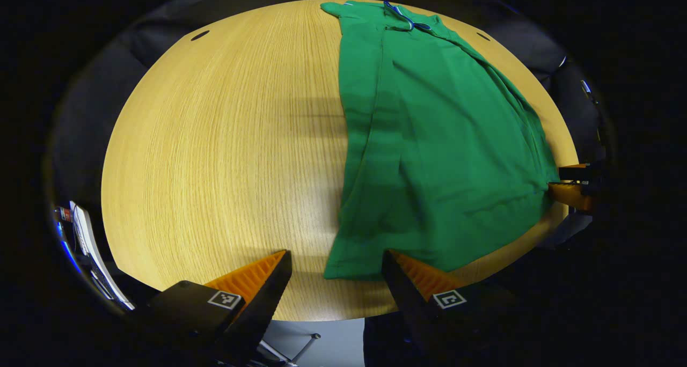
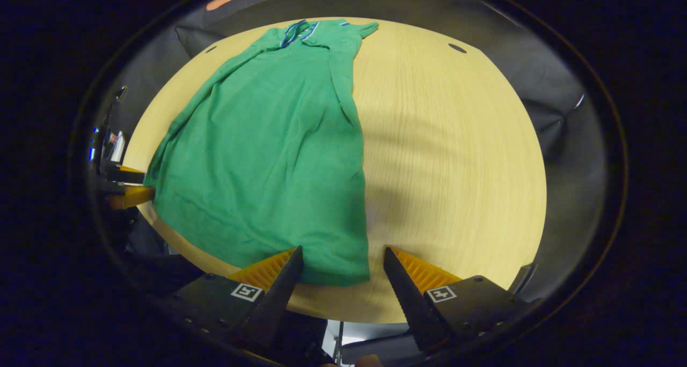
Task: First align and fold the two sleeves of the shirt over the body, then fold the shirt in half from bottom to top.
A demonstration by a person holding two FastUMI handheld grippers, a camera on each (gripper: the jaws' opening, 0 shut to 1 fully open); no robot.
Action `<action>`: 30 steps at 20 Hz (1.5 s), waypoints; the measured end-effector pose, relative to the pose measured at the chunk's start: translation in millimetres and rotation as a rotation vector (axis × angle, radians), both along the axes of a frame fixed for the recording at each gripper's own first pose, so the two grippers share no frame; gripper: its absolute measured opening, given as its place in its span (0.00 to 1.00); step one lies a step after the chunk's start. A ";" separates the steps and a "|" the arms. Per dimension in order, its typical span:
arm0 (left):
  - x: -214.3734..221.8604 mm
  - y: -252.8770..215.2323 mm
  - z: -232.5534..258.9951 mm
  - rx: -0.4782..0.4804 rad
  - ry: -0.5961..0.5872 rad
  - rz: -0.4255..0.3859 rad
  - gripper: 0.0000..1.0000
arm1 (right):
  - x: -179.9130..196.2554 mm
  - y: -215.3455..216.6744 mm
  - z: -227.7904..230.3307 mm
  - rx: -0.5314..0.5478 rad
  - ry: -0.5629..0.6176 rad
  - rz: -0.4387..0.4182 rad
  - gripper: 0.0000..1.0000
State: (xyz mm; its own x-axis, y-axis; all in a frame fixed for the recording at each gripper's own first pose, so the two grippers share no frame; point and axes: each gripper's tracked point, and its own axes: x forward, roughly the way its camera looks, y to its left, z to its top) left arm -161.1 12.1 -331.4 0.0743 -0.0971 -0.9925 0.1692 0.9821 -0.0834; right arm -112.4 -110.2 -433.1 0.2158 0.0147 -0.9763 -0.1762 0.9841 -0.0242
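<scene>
Both the left gripper (image 1: 336, 262) and right gripper (image 2: 342, 259) stand wide open, gripping nothing, each straddling a hem corner of the green shirt (image 1: 440, 141) on the wooden table (image 1: 225, 141).

The shirt (image 1: 445, 141) is soft matt knit cloth with faint creases, lying on a table (image 1: 225, 152) of pale wood with fine straight grain and a smooth, slightly satin finish, while the finger pads (image 2: 268, 268) are ribbed.

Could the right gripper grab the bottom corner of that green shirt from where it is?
Probably yes: the right gripper is open, the shirt's hem corner lies between its fingers, and nothing on the table blocks it.
</scene>
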 end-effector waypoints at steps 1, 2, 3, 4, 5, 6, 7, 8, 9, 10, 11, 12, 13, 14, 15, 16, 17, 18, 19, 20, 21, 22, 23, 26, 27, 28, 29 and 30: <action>4.0 -1.0 3.7 0.003 0.006 0.010 1.00 | -0.8 -0.2 -0.3 -0.002 0.009 -0.002 0.95; 8.4 -2.5 7.4 0.006 0.008 0.011 1.00 | -0.8 -0.3 0.5 -0.002 0.015 -0.007 0.94; 12.3 -4.0 11.7 0.007 0.011 0.016 1.00 | -1.5 0.4 0.3 -0.002 0.025 -0.012 0.92; 16.7 -6.5 16.6 0.008 0.019 0.022 1.00 | -2.1 1.2 0.2 -0.002 0.035 -0.020 0.76; 21.5 -10.4 21.4 0.006 0.025 0.028 1.00 | -4.1 2.0 0.2 -0.003 0.047 -0.022 0.70; 27.0 -14.6 25.9 0.004 0.036 0.023 1.00 | -5.8 3.7 -0.8 -0.002 0.061 -0.024 0.63; 31.6 -18.5 30.6 0.004 0.055 0.014 0.96 | -7.3 5.3 0.5 -0.002 0.073 -0.026 0.56; 37.0 -22.5 36.3 0.000 0.072 0.005 0.84 | -7.3 9.2 0.0 0.005 0.084 -0.028 0.41; 43.0 -26.9 43.8 -0.008 0.083 0.000 0.78 | -7.9 14.8 -0.9 0.021 0.092 -0.033 0.33; 49.6 -32.4 48.3 -0.023 0.089 0.003 0.56 | -11.2 15.8 -1.2 0.021 0.106 -0.033 0.10; 56.6 -38.3 53.9 -0.043 0.094 0.016 0.44 | -12.1 17.6 0.4 0.024 0.117 -0.025 0.06; 62.9 -43.7 59.7 -0.065 0.101 0.028 0.22 | -15.5 20.1 -2.1 0.036 0.131 -0.017 0.06; 70.0 -51.0 66.6 -0.107 0.109 0.037 0.15 | -12.7 20.9 0.0 0.040 0.134 -0.017 0.03; 77.7 -57.0 74.3 -0.140 0.118 0.051 0.08 | -15.5 22.0 0.2 0.041 0.142 -0.015 0.00; 87.2 -60.0 83.2 -0.155 0.116 0.060 0.00 | -16.6 21.8 2.3 0.047 0.144 -0.016 0.00; 97.8 -62.2 93.4 -0.165 0.111 0.061 0.07 | -16.9 19.9 5.5 0.050 0.143 -0.021 0.00; 108.9 -64.6 104.6 -0.178 0.108 0.059 0.07 | -15.1 18.4 9.9 0.060 0.134 -0.031 0.00; 120.5 -66.9 116.4 -0.190 0.107 0.055 0.07 | -13.2 16.5 14.1 0.067 0.128 -0.045 0.00; 132.1 -68.6 127.8 -0.197 0.109 0.052 0.07 | -11.9 15.2 19.3 0.080 0.126 -0.060 0.00; 144.7 -70.6 140.1 -0.206 0.110 0.055 0.07 | -10.4 14.6 24.1 0.095 0.126 -0.077 0.00; 151.1 -58.1 148.2 -0.224 0.107 0.062 0.07 | -9.1 14.2 29.2 0.111 0.124 -0.092 0.00; 154.4 -31.1 156.7 -0.244 0.105 0.068 0.07 | -7.0 13.5 34.2 0.122 0.119 -0.102 0.00; 174.4 -42.2 174.5 -0.260 0.098 0.071 0.07 | -4.2 12.6 39.7 0.128 0.109 -0.108 0.00; 185.6 -46.1 200.1 -0.293 0.026 0.066 0.07 | 12.8 14.2 56.0 0.162 0.053 -0.119 0.00; 195.3 -43.6 207.4 -0.296 -0.006 0.064 0.06 | 19.7 14.4 61.2 0.171 0.030 -0.126 0.00; 207.6 -44.5 217.1 -0.302 -0.034 0.060 0.06 | 26.2 13.8 66.5 0.179 0.010 -0.134 0.00; 213.8 -48.7 223.2 -0.309 -0.059 0.057 0.06 | 33.2 14.3 72.6 0.187 -0.011 -0.140 0.00; 223.7 -51.1 233.3 -0.316 -0.081 0.050 0.06 | 40.3 14.1 78.0 0.192 -0.032 -0.142 0.00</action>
State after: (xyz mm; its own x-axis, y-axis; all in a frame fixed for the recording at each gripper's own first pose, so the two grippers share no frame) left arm 62.5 -39.0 -98.2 0.1646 -0.3932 -0.9046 0.1399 0.9171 -0.3732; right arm -72.1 -96.1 -355.2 0.2594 0.1664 -0.9513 -0.0378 0.9860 0.1622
